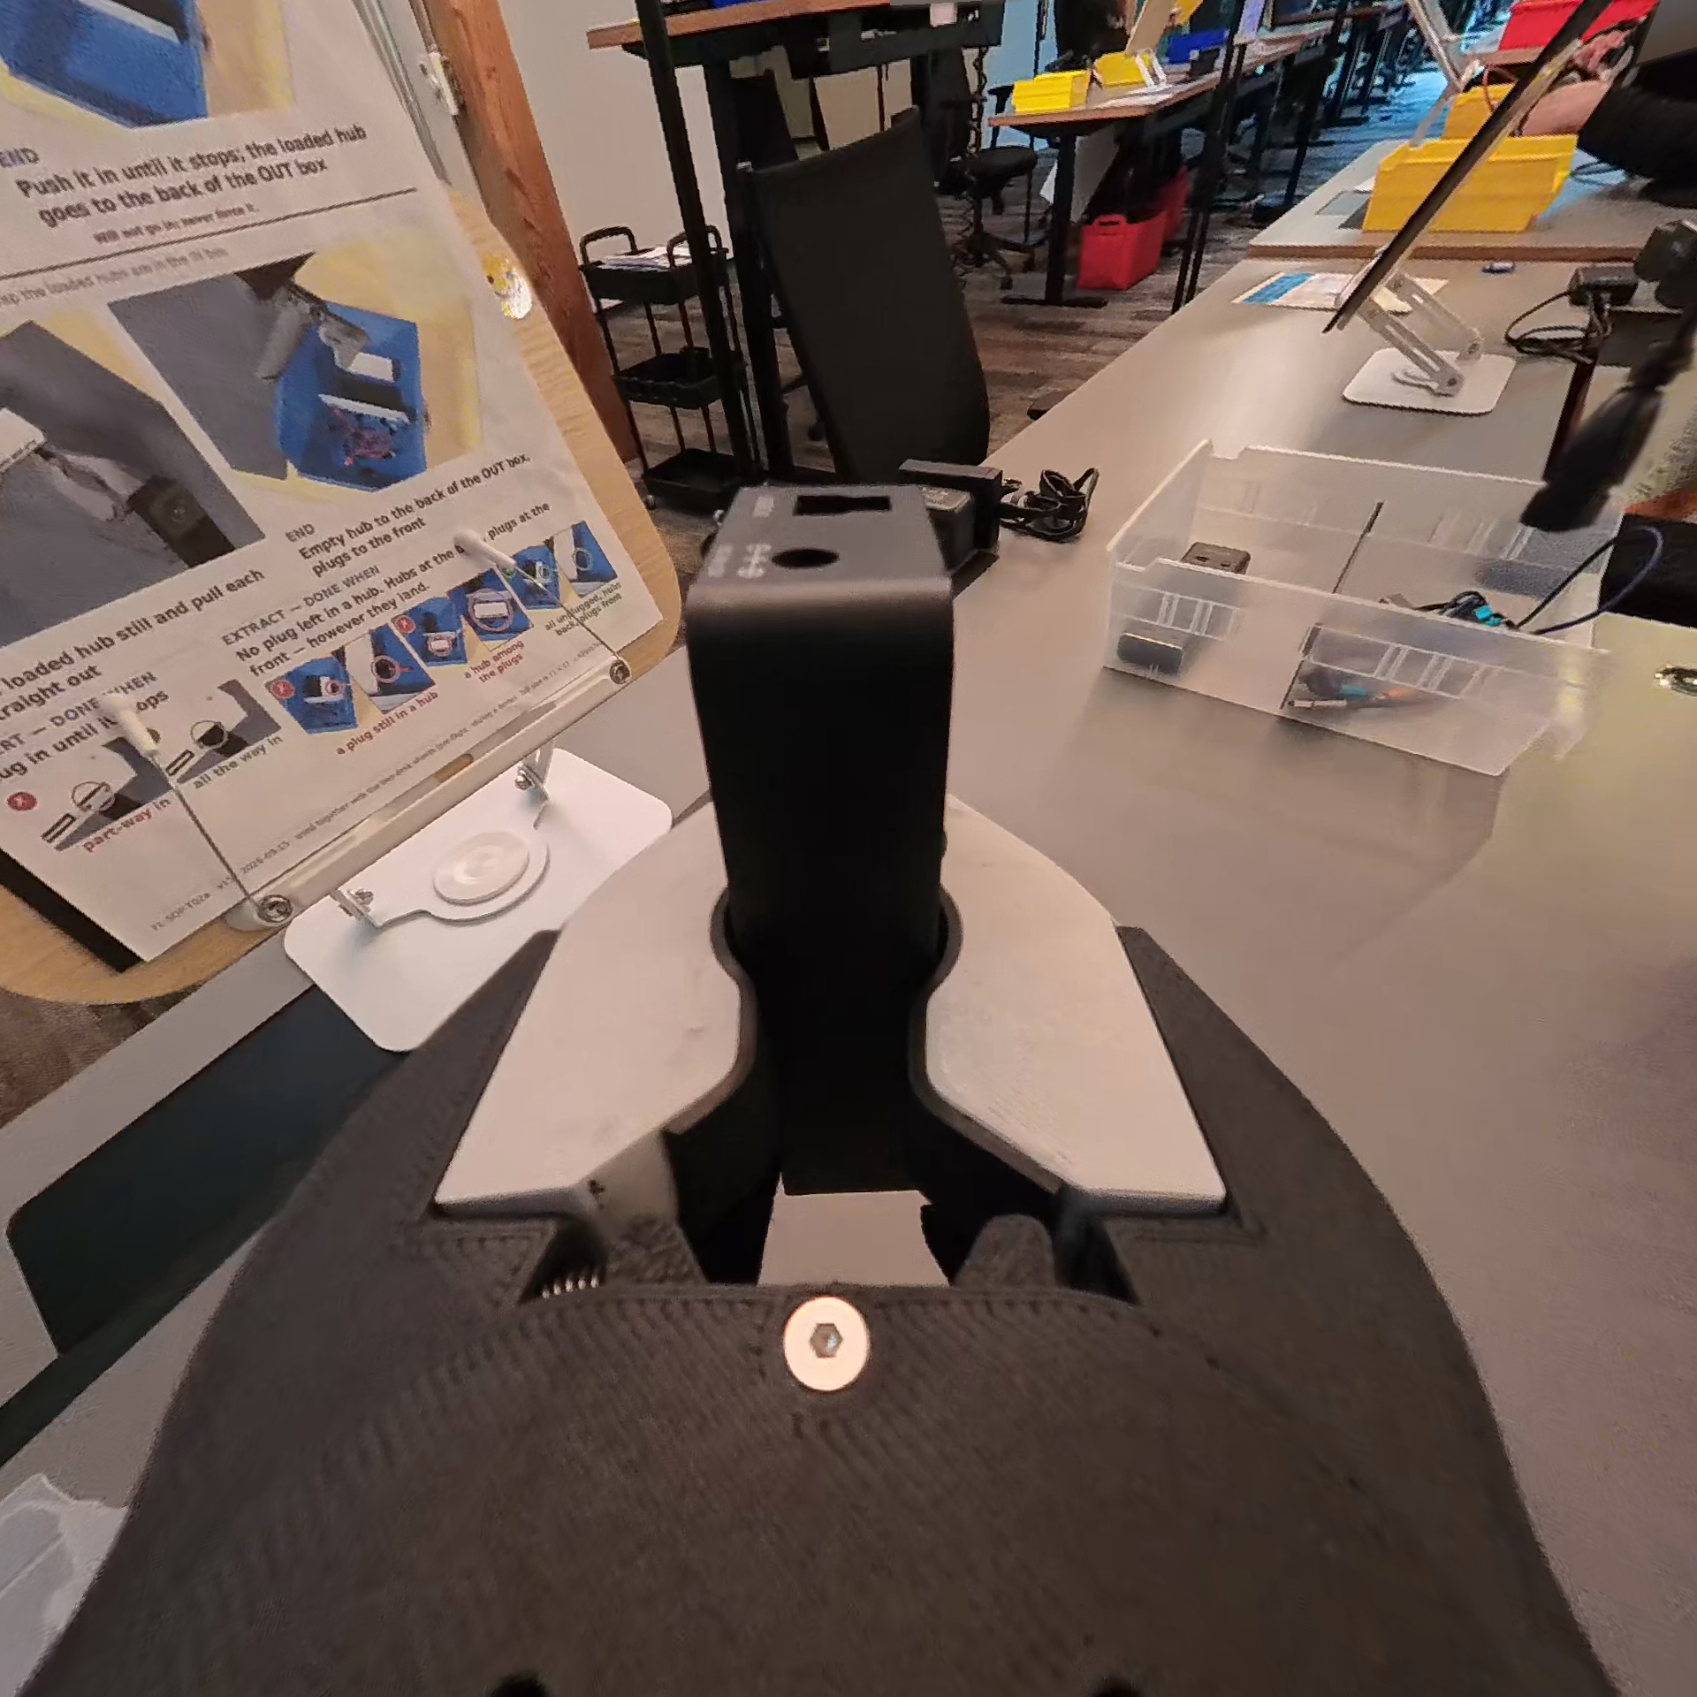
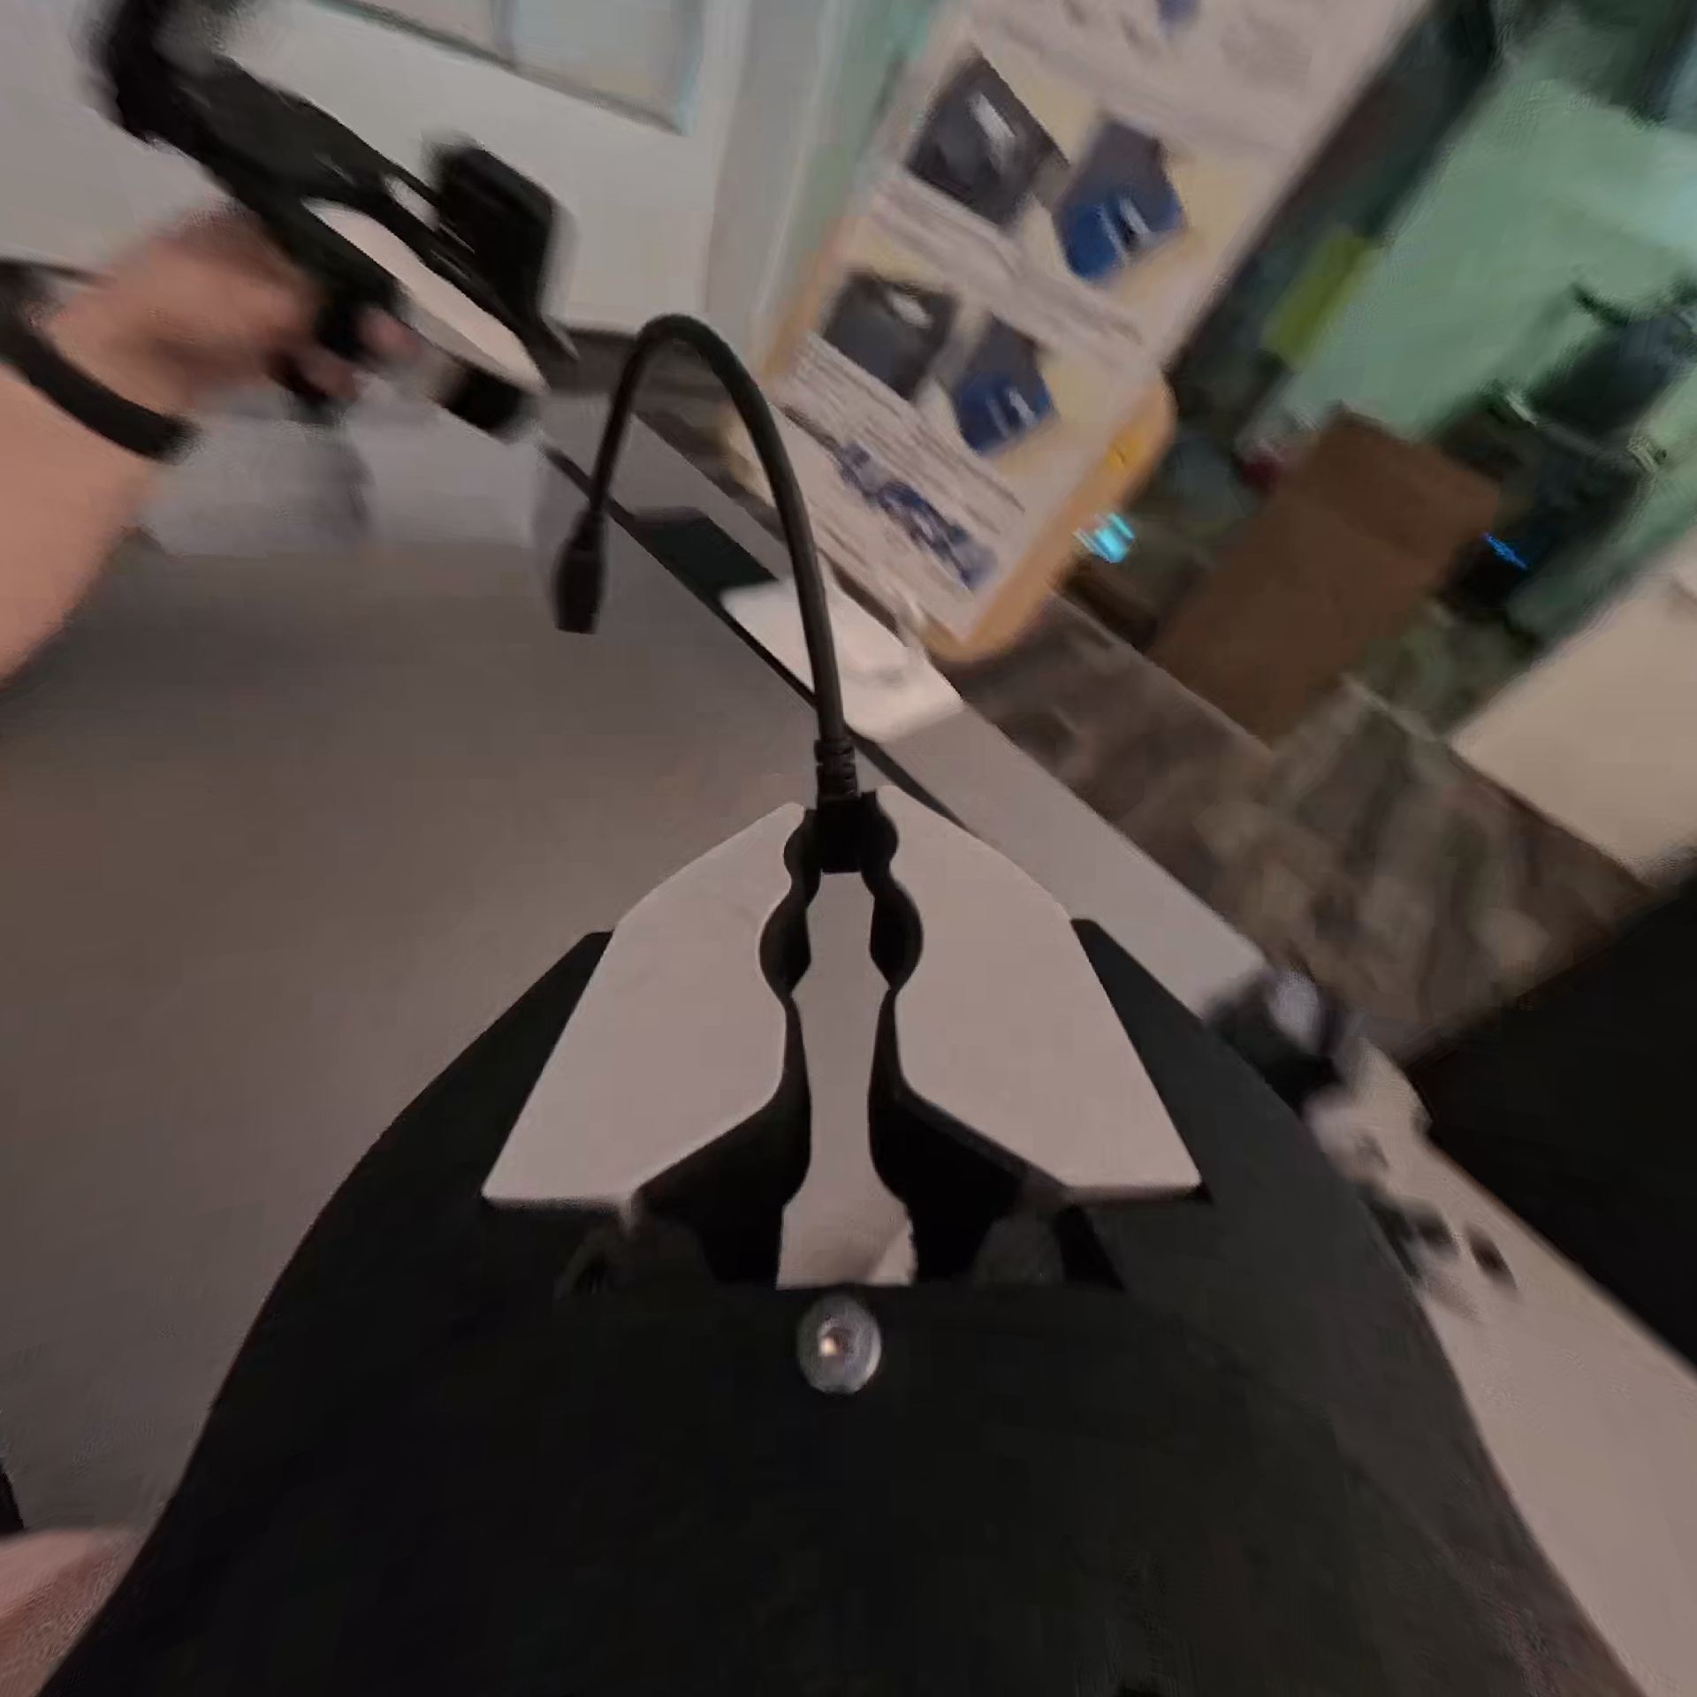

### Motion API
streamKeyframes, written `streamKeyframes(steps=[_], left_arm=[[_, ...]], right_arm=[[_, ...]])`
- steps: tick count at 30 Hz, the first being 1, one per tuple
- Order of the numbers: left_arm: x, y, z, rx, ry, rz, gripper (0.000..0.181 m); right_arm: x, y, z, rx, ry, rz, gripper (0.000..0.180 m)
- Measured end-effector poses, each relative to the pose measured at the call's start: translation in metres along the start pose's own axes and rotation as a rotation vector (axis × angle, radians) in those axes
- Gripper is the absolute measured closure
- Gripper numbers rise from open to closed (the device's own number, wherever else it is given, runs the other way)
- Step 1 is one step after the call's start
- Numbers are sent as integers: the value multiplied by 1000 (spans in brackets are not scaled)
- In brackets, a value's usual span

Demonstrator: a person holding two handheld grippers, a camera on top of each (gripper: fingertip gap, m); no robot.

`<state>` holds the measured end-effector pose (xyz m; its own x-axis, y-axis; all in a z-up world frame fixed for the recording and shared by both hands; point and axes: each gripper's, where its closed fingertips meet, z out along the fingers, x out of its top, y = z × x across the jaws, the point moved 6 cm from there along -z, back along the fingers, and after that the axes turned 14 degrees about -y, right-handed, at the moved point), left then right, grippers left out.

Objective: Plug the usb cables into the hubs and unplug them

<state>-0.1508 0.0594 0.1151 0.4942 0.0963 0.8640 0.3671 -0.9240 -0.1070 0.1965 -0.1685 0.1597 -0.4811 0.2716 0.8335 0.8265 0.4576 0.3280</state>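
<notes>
Left wrist view shows the left gripper (image 1: 831,927) with its jaws closed on a black hub (image 1: 822,698), a long box held lengthwise between the fingers and raised above the grey table (image 1: 1240,918). The hub's far end face carries a rectangular port and a round one, both empty. Toward the table's left edge an instruction board (image 1: 275,477) leans on a white stand (image 1: 477,882). Toward the right edge sits a clear plastic tray (image 1: 1350,606) with dividers; small dark plugs and bits of cable lie in its compartments, though which piece is which is hard to tell. A black adapter with a coiled cord (image 1: 1001,500) lies on the table just behind the hub. At the far right a blurred dark shape, which appears to be the other gripper, hangs above the tray. Right wrist view is heavily motion-blurred. The right gripper (image 2: 840,840) has its jaws pinched on the strain-relief end of a short black usb cable (image 2: 735,404), which arches up and over to the left, its free plug (image 2: 578,578) dangling in the air above the table, well apart from the hub. At upper left a hand (image 2: 193,312) holds the left gripper, with the hub sticking out of it.
</notes>
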Motion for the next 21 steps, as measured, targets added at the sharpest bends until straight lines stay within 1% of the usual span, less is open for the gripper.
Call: streamKeyframes(steps=[3,5,7,9,13,14,17,19,21], left_arm=[[2,5,2,-19,-3,6,152],[2,8,4,-39,-8,3,152],[2,12,6,-50,-17,2,152],[2,16,9,-44,-29,8,152],[3,24,12,-35,-55,29,152],[3,25,12,-35,-55,33,152],[6,30,13,-59,-47,37,152],[7,32,15,-79,-43,35,152],[6,34,17,-86,-53,37,152]], right_arm=[[-54,29,-36,-205,-184,184,171],[-85,38,-46,-258,-309,300,172],[-116,47,-49,-296,-476,428,171],[-138,50,-48,-266,-571,501,171],[-158,48,-53,-180,-569,592,171],[-164,43,-52,-121,-580,605,171],[-193,40,-39,32,-676,662,171],[-215,52,-24,93,-707,750,171],[-237,64,-11,117,-737,849,171]])
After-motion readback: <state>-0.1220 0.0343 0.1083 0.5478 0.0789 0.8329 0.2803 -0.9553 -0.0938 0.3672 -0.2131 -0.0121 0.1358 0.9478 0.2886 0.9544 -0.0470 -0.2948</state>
